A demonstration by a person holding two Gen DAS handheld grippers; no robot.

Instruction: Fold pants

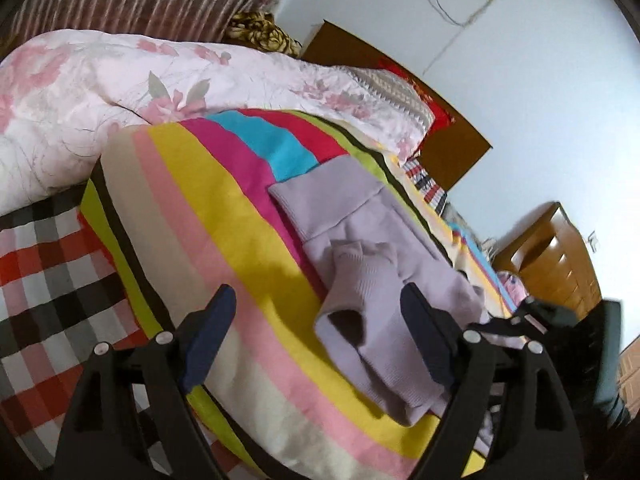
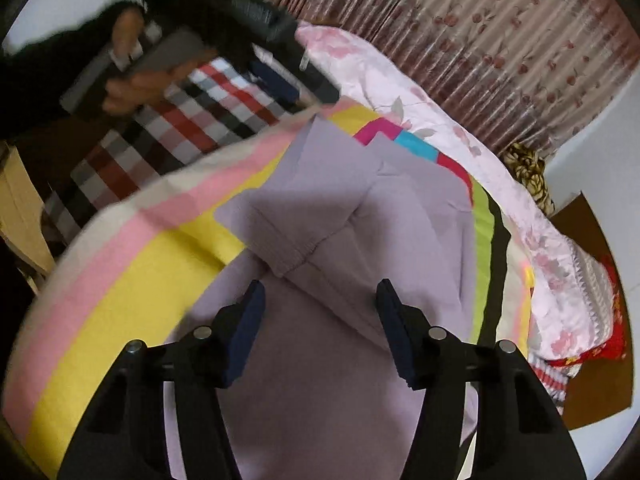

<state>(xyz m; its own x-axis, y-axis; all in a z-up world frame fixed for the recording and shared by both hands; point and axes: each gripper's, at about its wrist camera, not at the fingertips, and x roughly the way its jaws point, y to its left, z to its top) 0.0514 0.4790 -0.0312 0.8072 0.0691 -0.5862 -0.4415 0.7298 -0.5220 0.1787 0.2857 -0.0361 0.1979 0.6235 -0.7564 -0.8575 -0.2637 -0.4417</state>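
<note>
Pants (image 1: pixel 360 240), lilac, lie folded on a striped blanket (image 1: pixel 224 216) over a checked sheet (image 1: pixel 48 280), beside a floral quilt (image 1: pixel 120 80), a wooden headboard (image 1: pixel 440 120) and a dresser (image 1: pixel 560 256); the left gripper (image 1: pixel 316 320) hangs open beside them, holding nothing. From the right wrist, the right gripper (image 2: pixel 320 312) gapes empty above the pants (image 2: pixel 320 220), with a pleated curtain (image 2: pixel 480 40) behind. No writing is legible.

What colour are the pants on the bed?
Pale lilac pants, plain; clearest in the right wrist view.
</note>
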